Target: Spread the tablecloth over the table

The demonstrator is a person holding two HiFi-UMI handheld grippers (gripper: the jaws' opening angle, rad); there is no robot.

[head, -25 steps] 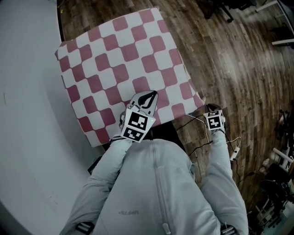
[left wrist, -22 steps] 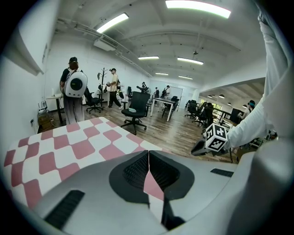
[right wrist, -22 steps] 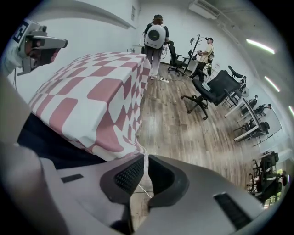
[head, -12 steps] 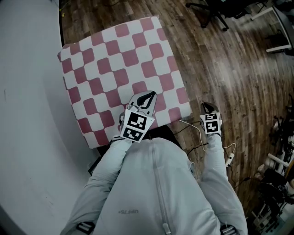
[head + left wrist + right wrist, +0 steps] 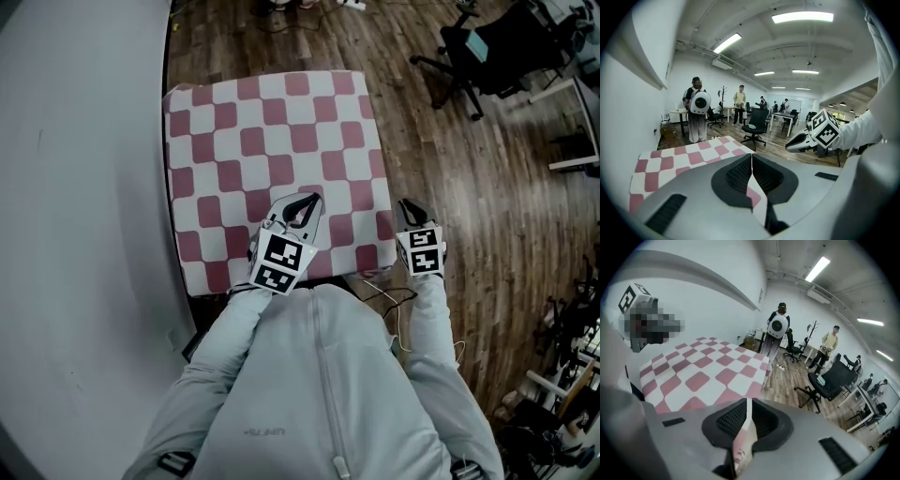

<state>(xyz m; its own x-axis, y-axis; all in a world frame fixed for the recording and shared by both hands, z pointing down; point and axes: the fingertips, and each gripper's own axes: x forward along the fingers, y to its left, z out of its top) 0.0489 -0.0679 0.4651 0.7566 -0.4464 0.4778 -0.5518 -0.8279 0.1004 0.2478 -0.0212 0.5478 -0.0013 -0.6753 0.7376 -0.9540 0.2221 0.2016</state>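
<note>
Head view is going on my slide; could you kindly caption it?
Left gripper and right gripper, both shut on the checkered tablecloth, hold it above the wooden floor.

Boxed in on the left: white wall [image 5: 84, 234] just beside the tablecloth's [image 5: 272, 159] left edge. Wide open off the right edge over wood floor [image 5: 469, 234]. Office chair [image 5: 492, 47] well beyond the far right corner; loose cables [image 5: 386, 296] down by the near right corner.
</note>
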